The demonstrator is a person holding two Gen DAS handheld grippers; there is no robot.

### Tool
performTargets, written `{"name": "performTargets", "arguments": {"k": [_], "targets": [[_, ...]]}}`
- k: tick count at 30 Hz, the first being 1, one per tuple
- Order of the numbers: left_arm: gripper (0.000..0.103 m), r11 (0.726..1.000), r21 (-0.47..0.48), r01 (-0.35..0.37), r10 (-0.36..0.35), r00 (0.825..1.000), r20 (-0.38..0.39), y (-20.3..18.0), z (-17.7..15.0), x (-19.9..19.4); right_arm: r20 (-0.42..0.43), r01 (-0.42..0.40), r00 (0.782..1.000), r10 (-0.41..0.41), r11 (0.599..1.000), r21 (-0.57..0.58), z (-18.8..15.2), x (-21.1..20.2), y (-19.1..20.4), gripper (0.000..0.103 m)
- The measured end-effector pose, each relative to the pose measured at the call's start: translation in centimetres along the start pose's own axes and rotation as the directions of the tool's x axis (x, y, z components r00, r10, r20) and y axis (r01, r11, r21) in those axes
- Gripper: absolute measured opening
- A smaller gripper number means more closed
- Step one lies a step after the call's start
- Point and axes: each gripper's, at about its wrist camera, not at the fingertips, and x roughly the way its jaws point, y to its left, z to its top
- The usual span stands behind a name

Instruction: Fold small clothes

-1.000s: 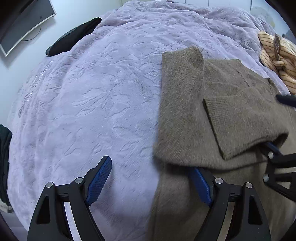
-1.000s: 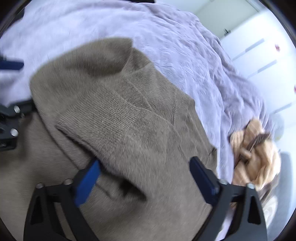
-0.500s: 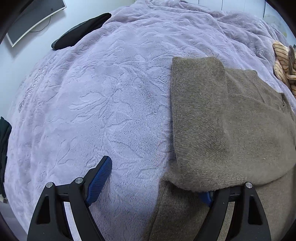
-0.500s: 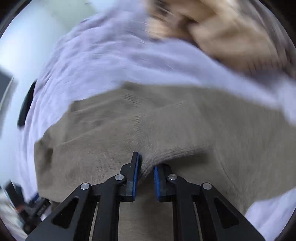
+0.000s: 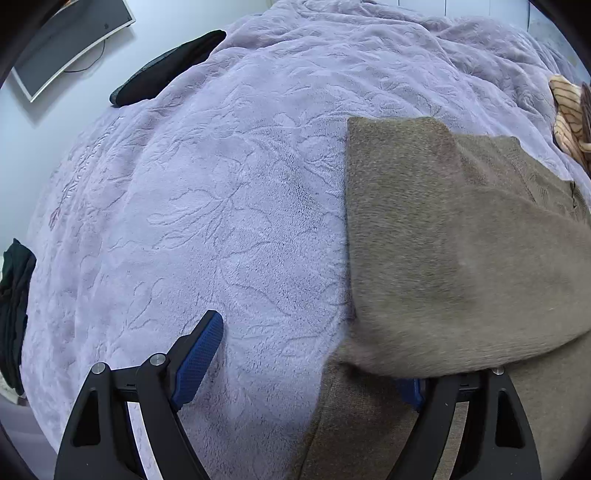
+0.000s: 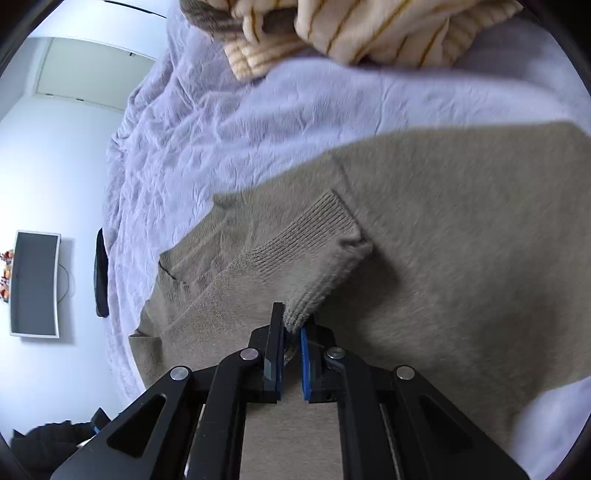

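**A:** What have you got on the right side?

**B:** My right hand-held gripper (image 6: 291, 326) is pinching the ribbed cuff (image 6: 321, 254) of the soft brown knitted sweater (image 6: 443, 236), the blue pads pressed nearly together with the knit caught between them. The sweater lies spread on the bed, over the lilac plush blanket with an embossed leaf pattern (image 6: 229, 122).

**A:** And the left?

**B:** My left hand-held gripper (image 5: 310, 363) is spread wide. One blue pad (image 5: 199, 350) sits over bare blanket; the other is tucked under a folded layer of the sweater, so only a sliver of blue shows. Nothing is gripped there.

**A:** Any labels or writing?

**B:** None I can read. No tag shows on the sweater.

**A:** What else is around?

**B:** A cream knit with thin orange stripes (image 6: 369, 33), bunched near the sweater on the blanket. A flat black item (image 5: 170, 68) lies at the blanket's far edge, dark cloth (image 5: 14, 314) at its left edge, and a curved grey screen (image 6: 35, 284) hangs on the white wall.
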Motion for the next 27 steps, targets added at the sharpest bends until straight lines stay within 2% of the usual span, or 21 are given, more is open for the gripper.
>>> {"name": "performTargets", "arguments": {"k": [2,4,7,12,14,16,18,22,25,27], "targets": [[0.096,0.999,0.016,-0.036,0.036,0.999,0.011,-0.1,-0.2,0.1,0.021,0.064,0.998,-0.063,0.998,-0.027,-0.3,-0.3,-0.9,0.008],[0.097,0.999,0.021,-0.041,0.040,0.999,0.016,0.0,-0.3,0.1,0.004,0.104,0.995,-0.104,0.994,-0.017,-0.2,0.1,-2.5,0.008],[0.097,0.999,0.018,-0.028,0.028,1.000,0.002,0.6,-0.2,-0.1,-0.029,0.055,0.998,-0.055,0.998,-0.002,-0.3,0.4,-4.1,0.008],[0.097,0.998,0.049,-0.030,0.031,0.999,-0.020,1.1,-0.3,-0.7,-0.029,0.104,0.994,-0.105,0.994,-0.030,-0.2,-1.0,-3.9,0.028],[0.097,0.998,0.049,-0.028,0.029,0.999,-0.031,1.6,-0.7,-1.3,-0.029,0.116,0.993,-0.116,0.993,-0.019,-0.5,-1.8,-4.2,0.039],[0.097,0.999,0.040,-0.026,0.028,0.999,-0.038,2.2,-1.1,-2.1,-0.032,0.126,0.992,-0.126,0.992,-0.002,-1.1,-2.7,-4.9,0.044],[0.097,0.999,0.019,-0.033,0.033,0.999,-0.032,3.0,-1.3,-3.3,-0.036,0.135,0.990,-0.135,0.991,0.008,-2.1,-3.8,-5.6,0.045],[0.097,0.999,-0.031,0.045,-0.045,0.999,0.022,3.7,-0.2,-5.6,-0.062,0.155,0.986,-0.154,0.988,0.007,-4.5,-5.5,-6.6,0.045],[0.097,0.997,0.004,0.081,-0.081,0.996,0.049,1.6,1.9,-5.5,-0.083,0.168,0.982,-0.170,0.985,-0.036,-6.5,-6.3,-6.6,0.045],[0.097,0.994,0.021,0.110,-0.111,0.993,0.038,-0.1,3.5,-4.1,-0.091,0.175,0.979,-0.181,0.982,-0.078,-7.5,-6.5,-5.9,0.045]]}}
